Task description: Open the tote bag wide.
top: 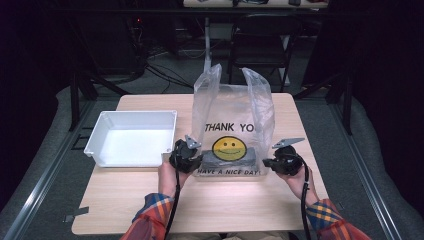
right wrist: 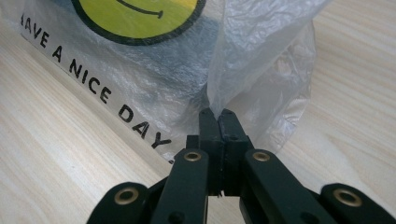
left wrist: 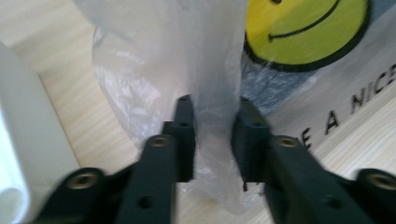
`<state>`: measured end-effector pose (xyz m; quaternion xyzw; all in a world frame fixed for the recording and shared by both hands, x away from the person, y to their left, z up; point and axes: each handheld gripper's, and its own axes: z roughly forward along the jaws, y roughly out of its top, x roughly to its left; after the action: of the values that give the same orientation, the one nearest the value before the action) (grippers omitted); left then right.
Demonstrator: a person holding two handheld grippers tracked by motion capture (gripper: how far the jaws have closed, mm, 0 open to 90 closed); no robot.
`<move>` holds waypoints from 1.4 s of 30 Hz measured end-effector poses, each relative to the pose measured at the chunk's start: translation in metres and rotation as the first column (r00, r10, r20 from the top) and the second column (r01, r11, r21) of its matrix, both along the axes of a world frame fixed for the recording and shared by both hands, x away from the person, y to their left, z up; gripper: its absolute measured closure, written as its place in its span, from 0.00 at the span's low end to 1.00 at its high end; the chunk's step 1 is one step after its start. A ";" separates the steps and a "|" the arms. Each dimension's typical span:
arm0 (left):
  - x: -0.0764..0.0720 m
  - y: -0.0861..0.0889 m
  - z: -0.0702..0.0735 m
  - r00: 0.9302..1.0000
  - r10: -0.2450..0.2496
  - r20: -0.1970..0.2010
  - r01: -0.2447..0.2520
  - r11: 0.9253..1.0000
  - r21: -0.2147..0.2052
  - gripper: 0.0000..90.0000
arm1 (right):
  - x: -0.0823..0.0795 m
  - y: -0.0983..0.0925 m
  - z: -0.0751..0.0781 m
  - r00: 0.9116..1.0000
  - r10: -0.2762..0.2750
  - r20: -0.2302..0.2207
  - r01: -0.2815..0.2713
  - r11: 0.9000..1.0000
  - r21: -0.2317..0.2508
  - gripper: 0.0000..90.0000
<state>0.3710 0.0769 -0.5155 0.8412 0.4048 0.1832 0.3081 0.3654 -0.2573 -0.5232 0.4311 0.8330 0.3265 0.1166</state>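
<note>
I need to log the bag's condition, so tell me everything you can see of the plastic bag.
The plastic bag is thin, clear, crinkled film printed with a yellow smiley face, "THANK YOU" and "HAVE A NICE DAY". It stands upright on the wooden table, both handle loops raised, beside a white bin. A dark flat thing lies inside at the bottom. The right hand-held gripper is shut on a fold at one lower corner; the left hand-held gripper has film between its parted jaws.

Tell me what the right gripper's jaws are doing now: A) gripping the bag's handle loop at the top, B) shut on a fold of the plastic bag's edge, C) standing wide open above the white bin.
B: in the right gripper view, the right gripper pinches a fold of the plastic bag low down, near the table.
</note>
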 end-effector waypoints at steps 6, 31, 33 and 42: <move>0.006 0.005 -0.016 0.996 -0.025 -0.081 0.025 1.000 0.001 0.99 | 0.000 -0.006 -0.004 1.000 -0.014 -0.022 0.014 1.000 -0.005 1.00; 0.008 0.016 -0.029 0.981 -0.046 -0.187 0.050 0.999 0.017 0.99 | 0.001 0.001 -0.021 0.983 0.060 -0.171 -0.072 0.995 -0.063 0.99; 0.008 0.016 -0.031 0.981 -0.043 -0.190 0.048 0.998 0.026 0.99 | 0.001 0.000 -0.019 0.983 0.066 -0.174 -0.078 0.995 -0.064 0.93; 0.010 0.020 -0.033 0.979 -0.035 -0.202 0.043 0.999 0.033 0.99 | 0.002 -0.011 -0.004 0.995 0.043 -0.088 -0.044 0.999 -0.005 0.60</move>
<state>0.3813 0.0967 -0.5482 0.8688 0.4138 0.0986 0.2536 0.3673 -0.2688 -0.5273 0.4264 0.8476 0.3069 0.0744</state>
